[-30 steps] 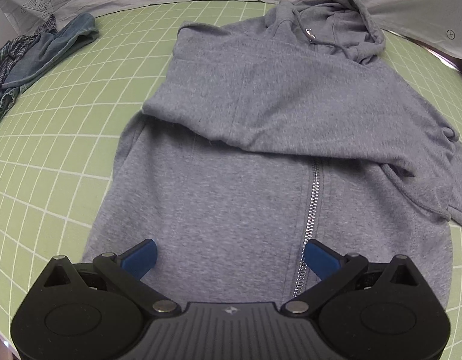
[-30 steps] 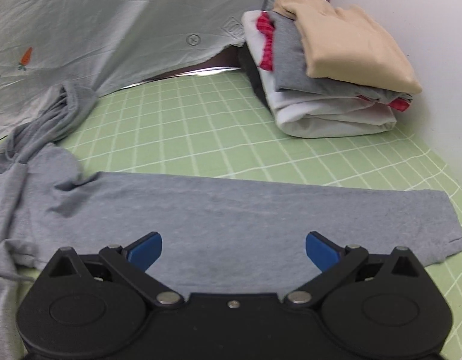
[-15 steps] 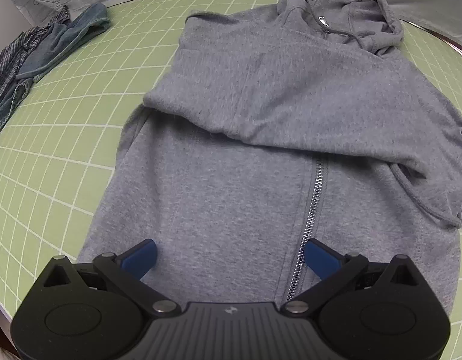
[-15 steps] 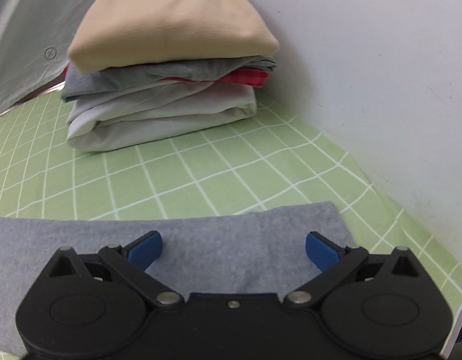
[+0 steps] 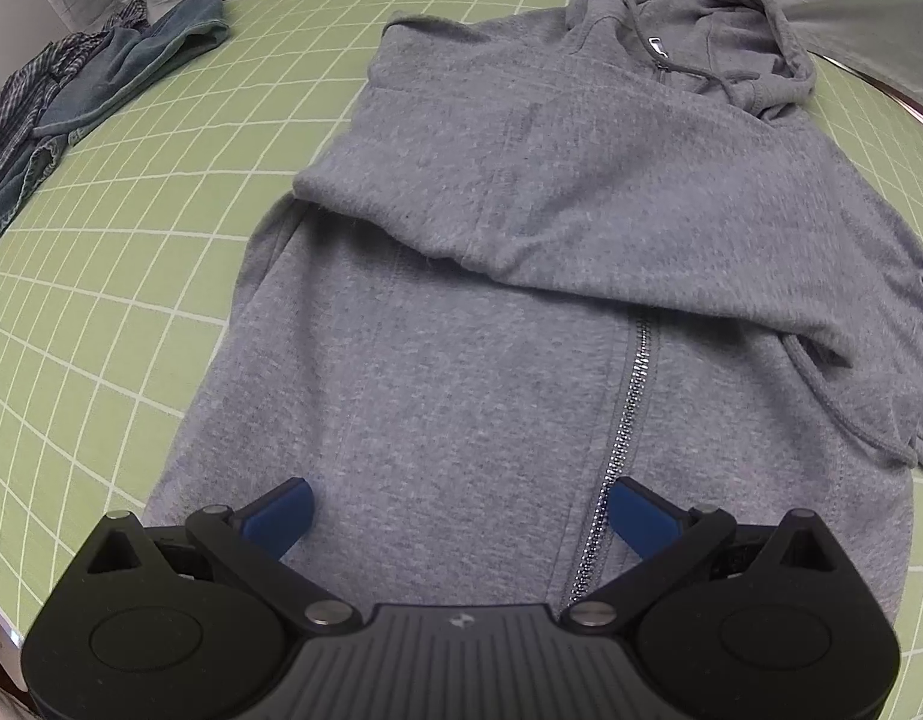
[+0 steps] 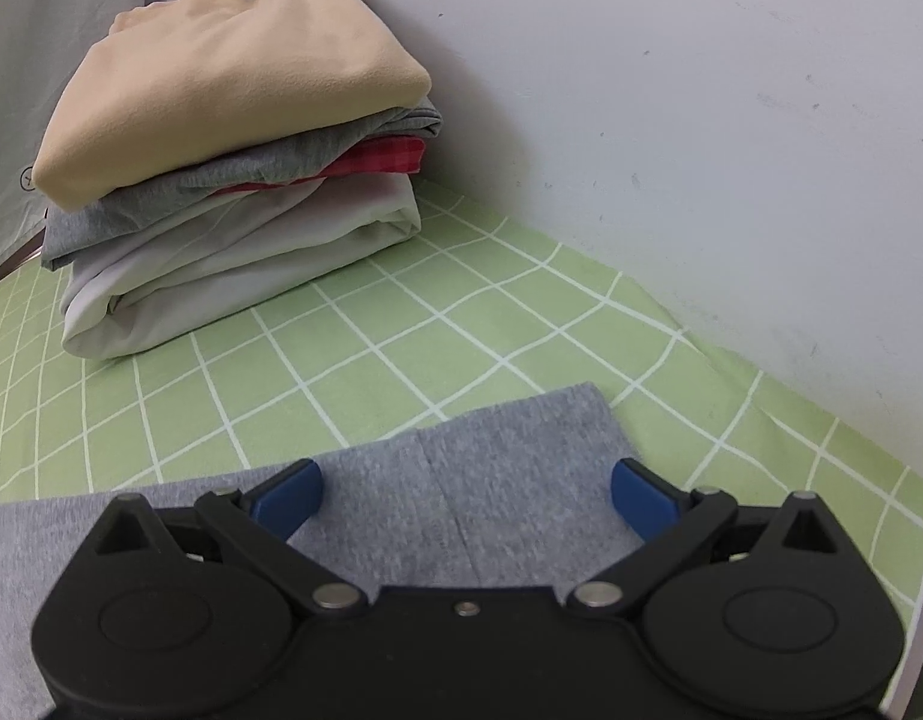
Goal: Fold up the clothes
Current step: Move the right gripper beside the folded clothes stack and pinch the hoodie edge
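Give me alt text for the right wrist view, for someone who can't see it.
The right gripper, open, hovers over the cuff end of a grey sleeve lying flat on a green grid mat. Behind it, a stack of folded clothes topped by a beige garment sits against a white wall.

Even, soft indoor light — strong fisheye warp, dark corners.

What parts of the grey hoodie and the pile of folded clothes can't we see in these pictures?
- Grey zip-up hoodie, left wrist view: its bottom hem is hidden behind the open left gripper; its right side runs off the picture's edge.
- Grey sleeve cuff, right wrist view: the near part is hidden under the open right gripper.
- Stack of folded clothes, right wrist view: the beige top piece covers the layers; only their edges show.
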The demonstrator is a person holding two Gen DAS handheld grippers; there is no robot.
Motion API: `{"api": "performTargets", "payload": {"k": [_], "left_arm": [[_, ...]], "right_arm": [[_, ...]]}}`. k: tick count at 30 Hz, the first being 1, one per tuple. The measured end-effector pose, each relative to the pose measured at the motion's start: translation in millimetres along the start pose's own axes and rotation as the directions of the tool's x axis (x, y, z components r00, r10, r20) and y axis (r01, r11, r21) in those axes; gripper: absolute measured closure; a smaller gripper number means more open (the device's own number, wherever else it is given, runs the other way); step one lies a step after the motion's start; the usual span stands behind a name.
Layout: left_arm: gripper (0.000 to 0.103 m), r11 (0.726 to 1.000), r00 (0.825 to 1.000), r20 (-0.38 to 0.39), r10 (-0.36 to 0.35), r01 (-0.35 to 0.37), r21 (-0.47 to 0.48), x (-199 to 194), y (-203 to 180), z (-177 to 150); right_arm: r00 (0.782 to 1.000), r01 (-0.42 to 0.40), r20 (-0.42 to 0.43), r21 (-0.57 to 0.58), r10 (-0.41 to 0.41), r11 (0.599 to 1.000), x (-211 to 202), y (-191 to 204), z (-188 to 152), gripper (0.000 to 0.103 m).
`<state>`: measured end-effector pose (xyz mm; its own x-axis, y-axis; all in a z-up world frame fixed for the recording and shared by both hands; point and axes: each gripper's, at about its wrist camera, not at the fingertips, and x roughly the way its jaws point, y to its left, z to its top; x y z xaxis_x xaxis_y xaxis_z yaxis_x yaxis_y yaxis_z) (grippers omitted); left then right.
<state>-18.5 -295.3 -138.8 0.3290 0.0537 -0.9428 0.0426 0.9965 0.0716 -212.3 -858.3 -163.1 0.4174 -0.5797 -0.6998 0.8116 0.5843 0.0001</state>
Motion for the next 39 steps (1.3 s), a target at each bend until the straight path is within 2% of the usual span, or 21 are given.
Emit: {"api": "performTargets", "payload": {"k": [4,5,7,9,11,13,15,19,23,31,36,39], "left_arm": [[0.0,1.0,1.0,0.01,-0.016,0.016,-0.011,1,3,-1],[0.0,1.0,1.0,0.013,-0.018,0.018,-0.012,1,4,-2],[0.0,1.0,1.0,0.019,-0.021,0.021,-0.013,2,5,-3],[0.0,1.0,0.999,0.026,-0.024,0.024,-0.015,2,6,-4],[0.0,0.999,0.999,0.034,-0.028,0.029,-0.019,2,7,-6],[0.0,0.999,0.999,0.043,-0.033,0.033,-0.022,1,9,-8],[0.0,0.999,0.998,0.052,-0.038,0.039,-0.023,1,10,-10],[0.0,0.999,0.997,0.06,-0.048,0.049,-0.01,1,12,-10],[0.0,0.998,0.994,0.084,-0.069,0.068,0.009,-6,27,-2],[0.0,0.993,0.983,0.14,-0.115,0.109,0.05,-22,61,17],[0.0,0.989,0.975,0.173,-0.139,0.129,0.068,-28,88,29],[0.0,0.989,0.975,0.172,-0.144,0.134,0.066,-23,113,36]], "right_arm": [[0.999,-0.033,-0.014,-0.024,0.033,0.999,-3,-3,-1,0.002],[0.999,-0.044,-0.015,-0.033,0.044,0.998,-5,-4,-1,0.006],[0.998,-0.063,-0.014,-0.051,0.062,0.997,-10,-5,-2,0.021],[0.998,-0.07,-0.009,-0.055,0.07,0.996,-17,-7,-4,0.055],[0.997,-0.075,-0.009,-0.046,0.075,0.996,-23,-7,-6,0.07],[0.997,-0.081,-0.018,-0.043,0.08,0.996,-28,-5,-9,0.08],[0.994,-0.103,-0.035,-0.019,0.102,0.994,-34,-3,-12,0.093],[0.976,-0.208,-0.038,0.144,0.216,0.967,-52,-3,-22,0.095],[0.947,-0.311,0.01,0.26,0.32,0.914,-79,7,-29,0.096],[0.841,-0.516,0.144,0.5,0.521,0.696,-128,60,-39,0.096],[0.793,-0.568,0.122,0.5,0.596,0.654,-148,125,-52,0.096],[0.763,-0.582,0.096,0.533,0.639,0.614,-154,164,-65,0.096]]}}
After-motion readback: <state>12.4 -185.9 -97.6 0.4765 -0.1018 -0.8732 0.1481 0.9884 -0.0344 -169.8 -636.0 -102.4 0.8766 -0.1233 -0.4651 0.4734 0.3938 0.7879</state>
